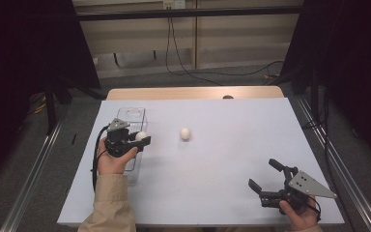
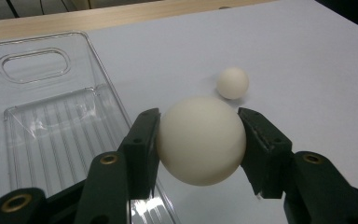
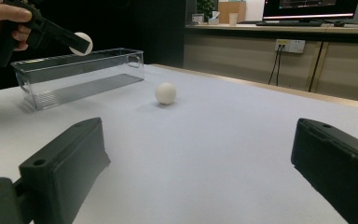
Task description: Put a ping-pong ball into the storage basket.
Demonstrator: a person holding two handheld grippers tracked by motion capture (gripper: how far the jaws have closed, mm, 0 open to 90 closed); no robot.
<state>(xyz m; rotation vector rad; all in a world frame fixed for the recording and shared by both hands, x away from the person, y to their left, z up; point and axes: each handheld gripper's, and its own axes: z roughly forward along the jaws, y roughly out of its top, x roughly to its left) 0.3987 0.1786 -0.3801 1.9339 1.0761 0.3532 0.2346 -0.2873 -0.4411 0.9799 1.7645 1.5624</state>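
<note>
**White table, two things on it**

I see a white-covered table (image 1: 232,159) with a wooden far edge. A clear plastic bin (image 1: 134,117) sits at its left of frame; one white ball (image 1: 185,133) lies near the centre, well apart.

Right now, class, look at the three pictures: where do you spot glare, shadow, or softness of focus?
High view: dark corners, and the loose ball casts a faint shadow. Left gripper view: the clear bin glints on its ribbed floor; the held ball is sharp in the left claw. Right gripper view: the right claw looks soft up close, and the far monitor glows bright.
</note>
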